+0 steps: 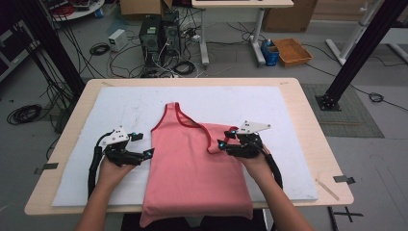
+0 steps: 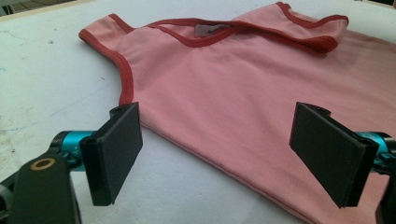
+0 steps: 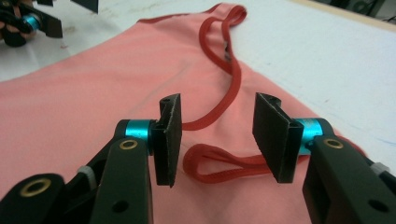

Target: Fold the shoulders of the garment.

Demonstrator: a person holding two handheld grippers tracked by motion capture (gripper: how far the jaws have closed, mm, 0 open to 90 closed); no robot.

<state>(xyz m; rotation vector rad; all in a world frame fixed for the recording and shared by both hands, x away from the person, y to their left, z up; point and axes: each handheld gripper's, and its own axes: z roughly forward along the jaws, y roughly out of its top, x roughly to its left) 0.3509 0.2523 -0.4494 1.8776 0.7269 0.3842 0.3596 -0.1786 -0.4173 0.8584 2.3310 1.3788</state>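
Cables, computer towers and cardboard boxes crowd the grey floor behind a pale wooden worktop [image 1: 308, 125], most of which is covered by a white, faintly scuffed mat [image 1: 120, 106].

Flat black rectangular fingers [image 3: 170, 135] of the right gripper [image 3: 218, 137] stand parted, released, with nothing pressed between them; just beyond and below the gap lies a loop of dark red ribbed strap [image 3: 219, 161], folded back onto the body of the garment. Bright turquoise collars join each pad to the matte black arms, which carry brass-coloured rivets. In the high view this gripper [image 1: 226, 142] sits at the right shoulder of the garment, a grey three-cornered plate on top.

Fingers [image 2: 119, 151] of the left gripper [image 2: 219, 154] are spread wide and released, hovering over the left side edge of the garment without gripping it. In the high view this gripper [image 1: 144, 154] rests beside that edge, held in the person's left hand [image 1: 113, 171].

Between the two lies the task's thing, a salmon-pink sleeveless tank top [image 1: 192, 168] of soft, smooth knit, spread flat in the middle of the mat with darker red binding around neckline and armholes. Its hem hangs over the near edge of the worktop.
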